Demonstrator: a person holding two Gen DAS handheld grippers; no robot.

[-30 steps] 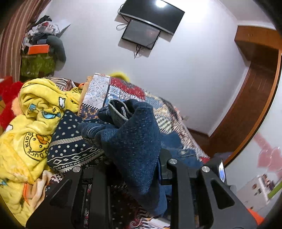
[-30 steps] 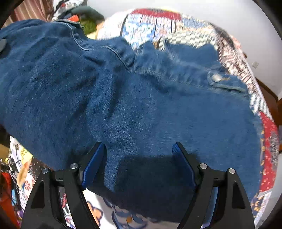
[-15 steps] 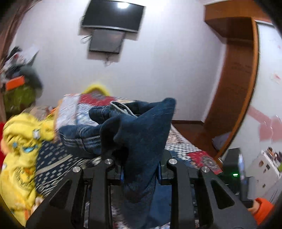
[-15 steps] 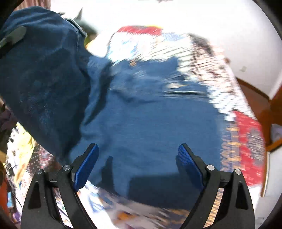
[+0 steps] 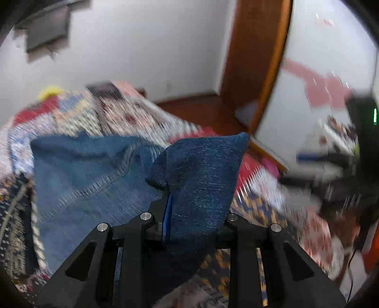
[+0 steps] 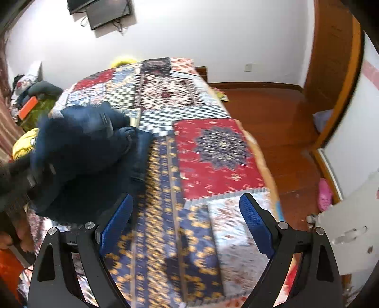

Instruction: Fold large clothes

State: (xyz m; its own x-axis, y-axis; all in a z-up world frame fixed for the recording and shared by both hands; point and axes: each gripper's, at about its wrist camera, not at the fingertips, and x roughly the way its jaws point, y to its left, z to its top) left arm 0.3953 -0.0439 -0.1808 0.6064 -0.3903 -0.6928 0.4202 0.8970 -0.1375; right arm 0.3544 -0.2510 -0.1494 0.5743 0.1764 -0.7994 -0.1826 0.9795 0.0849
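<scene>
The left wrist view is blurry. It shows the left gripper (image 5: 189,213) up close, with its jaws pinching a corner of one blue denim garment (image 5: 94,184). That corner sticks up toward 12 o'clock, and the rest of the cloth spreads toward 9 o'clock over the bed (image 5: 132,113). This pinch does not show in the right wrist view.

The right wrist view shows the right gripper (image 6: 187,225) with its jaws spread wide and nothing between them. Its two blue pads (image 6: 257,227) hang over the patchwork bedspread (image 6: 213,147). The denim garment (image 6: 83,154) lies in a dark heap at 9 o'clock. Only this view shows two dark screens (image 6: 104,9) on the wall at 11 o'clock, one pink slipper (image 6: 324,194) on the floor at 3 o'clock, and one yellow blanket (image 6: 23,144) at 9 o'clock.
</scene>
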